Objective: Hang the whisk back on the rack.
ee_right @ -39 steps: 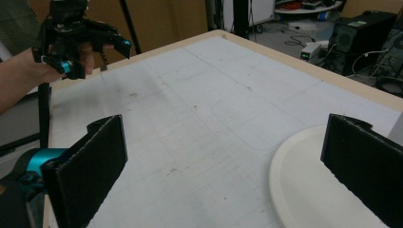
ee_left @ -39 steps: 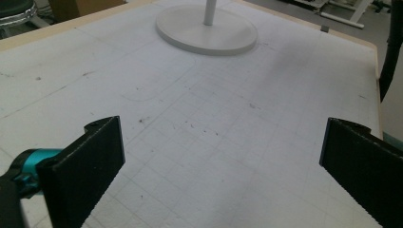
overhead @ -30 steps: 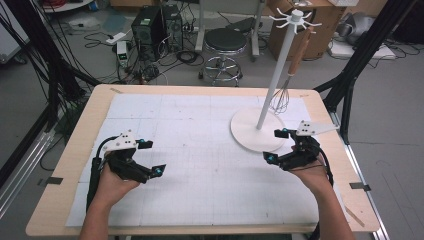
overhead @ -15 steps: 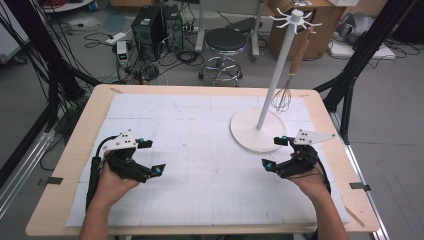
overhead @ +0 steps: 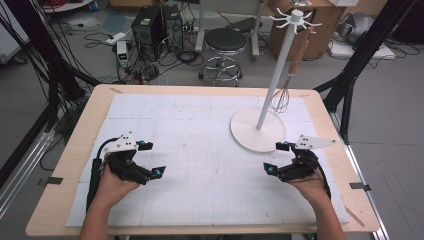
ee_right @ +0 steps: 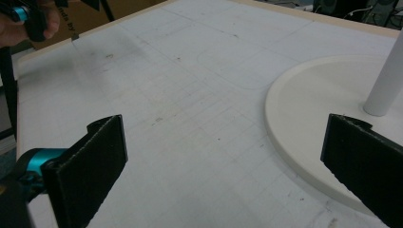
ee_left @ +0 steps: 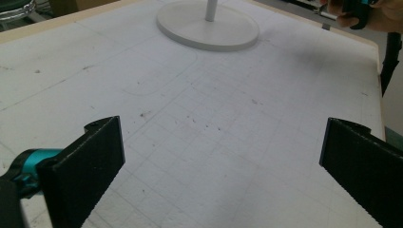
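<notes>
The left gripper [overhead: 149, 160] sits low over the near left part of the desk [overhead: 90, 120], held in a hand whose forearm comes in from the bottom edge of the high view. Its fingers [ee_left: 85, 166] stand wide apart with nothing between them but the white gridded mat [overhead: 200, 130]; in the left gripper view both are cut off by the lower frame edge, so their bases cannot be seen. The right gripper [overhead: 276, 157] hovers at the near right, just beside the round base [overhead: 257, 132] of the white stand [overhead: 277, 75]. Its fingers [ee_right: 90, 161] are likewise spread wide and hold nothing; the right one overlaps the base's rim in the right gripper view, and whether it touches the base or rides above it cannot be told.

The stand rises from the far right part of the mat, near the right gripper and well apart from the left one. Its pole [ee_right: 387, 80] is cut off by the top of both gripper views, so the hooks at its crown show from the high view alone. A whisk [overhead: 282, 97] with a wooden handle hangs beside the pole, its wires low near the base; the exact hook that carries it is too small to make out.

In the left gripper view the other hand is clipped by the upper right corner, and in the right gripper view the other hand is clipped at the upper left. Behind the desk a stool [overhead: 227, 42] and a computer case [overhead: 150, 27] stand on the floor among loose cables.
</notes>
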